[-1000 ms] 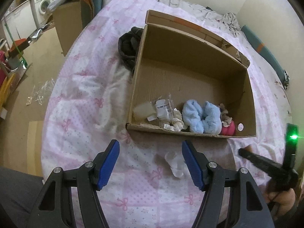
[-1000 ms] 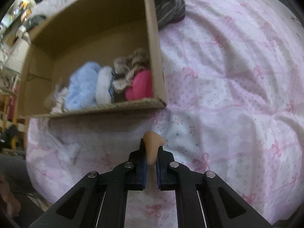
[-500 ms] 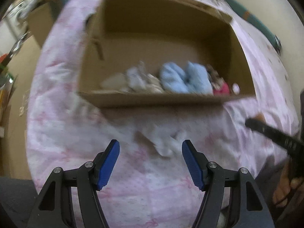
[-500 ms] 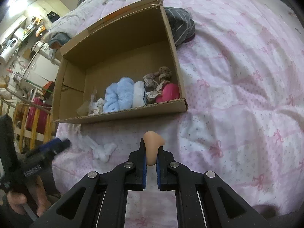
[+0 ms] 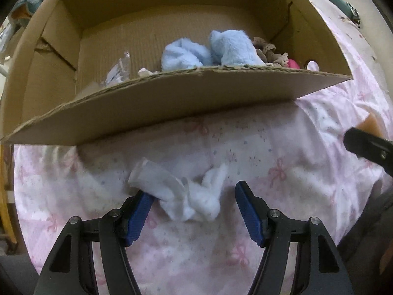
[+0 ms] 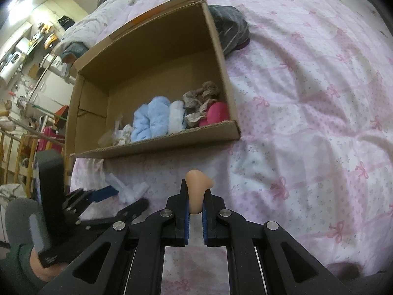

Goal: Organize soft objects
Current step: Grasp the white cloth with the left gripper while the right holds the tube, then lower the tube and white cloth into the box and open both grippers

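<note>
A white crumpled soft item (image 5: 186,191) lies on the pink bedspread in front of the cardboard box (image 5: 186,98). My left gripper (image 5: 194,209) is open, its blue pads on either side of the white item, low over the bed. The item also shows in the right wrist view (image 6: 132,191). My right gripper (image 6: 195,205) is shut on a peach-coloured soft piece (image 6: 197,184), held above the bed in front of the box (image 6: 157,145). Inside the box lie light blue fluffy items (image 6: 152,119), a beige lace piece (image 6: 200,98) and a pink item (image 6: 217,115).
A dark grey striped cloth (image 6: 231,28) lies beside the box's far right corner. The pink quilt (image 6: 307,98) spreads to the right. Clear plastic wrapping (image 5: 118,70) sits in the box's left part. Furniture and clutter stand beyond the bed at the left.
My left gripper has moved forward and down to the white item, which now sits between its open pads. My right gripper has drawn back from the box, still gripping the peach piece.
</note>
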`<action>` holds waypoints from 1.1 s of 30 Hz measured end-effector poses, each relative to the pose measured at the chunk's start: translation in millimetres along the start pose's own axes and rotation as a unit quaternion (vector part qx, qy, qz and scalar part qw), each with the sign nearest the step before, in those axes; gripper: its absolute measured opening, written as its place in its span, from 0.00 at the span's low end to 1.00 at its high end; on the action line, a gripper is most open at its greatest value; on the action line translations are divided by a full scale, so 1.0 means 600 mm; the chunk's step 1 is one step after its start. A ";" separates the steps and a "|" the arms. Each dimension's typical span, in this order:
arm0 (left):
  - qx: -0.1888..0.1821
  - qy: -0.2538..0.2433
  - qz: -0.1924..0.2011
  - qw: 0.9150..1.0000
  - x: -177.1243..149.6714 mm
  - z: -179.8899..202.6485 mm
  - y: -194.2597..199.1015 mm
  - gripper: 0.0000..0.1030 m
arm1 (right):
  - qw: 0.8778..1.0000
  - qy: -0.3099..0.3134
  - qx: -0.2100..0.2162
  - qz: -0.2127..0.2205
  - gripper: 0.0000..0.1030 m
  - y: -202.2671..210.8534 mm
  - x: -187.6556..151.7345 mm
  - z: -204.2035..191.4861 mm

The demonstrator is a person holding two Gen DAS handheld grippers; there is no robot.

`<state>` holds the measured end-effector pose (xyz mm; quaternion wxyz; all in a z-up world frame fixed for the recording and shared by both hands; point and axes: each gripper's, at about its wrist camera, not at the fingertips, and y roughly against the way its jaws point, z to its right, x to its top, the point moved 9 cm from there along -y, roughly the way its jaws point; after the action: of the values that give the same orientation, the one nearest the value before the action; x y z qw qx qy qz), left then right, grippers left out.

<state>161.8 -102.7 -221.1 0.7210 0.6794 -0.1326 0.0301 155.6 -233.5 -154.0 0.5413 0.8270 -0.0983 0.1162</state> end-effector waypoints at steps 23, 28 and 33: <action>0.057 0.075 0.049 0.994 -0.028 -0.129 0.105 0.23 | 0.999 0.038 0.010 -0.024 0.09 -0.018 -0.021 -0.044; 0.060 0.093 0.091 0.990 -0.046 -0.146 0.170 0.23 | 0.997 0.059 0.033 -0.019 0.09 -0.007 -0.032 -0.079; 0.070 0.091 0.154 0.981 -0.008 -0.113 0.250 0.23 | 0.993 0.081 0.078 0.039 0.09 0.041 -0.008 -0.118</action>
<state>133.9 -23.8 -79.4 0.6674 0.6941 -0.1676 0.2116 138.1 -177.9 -106.5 0.4765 0.8500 -0.0769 0.2108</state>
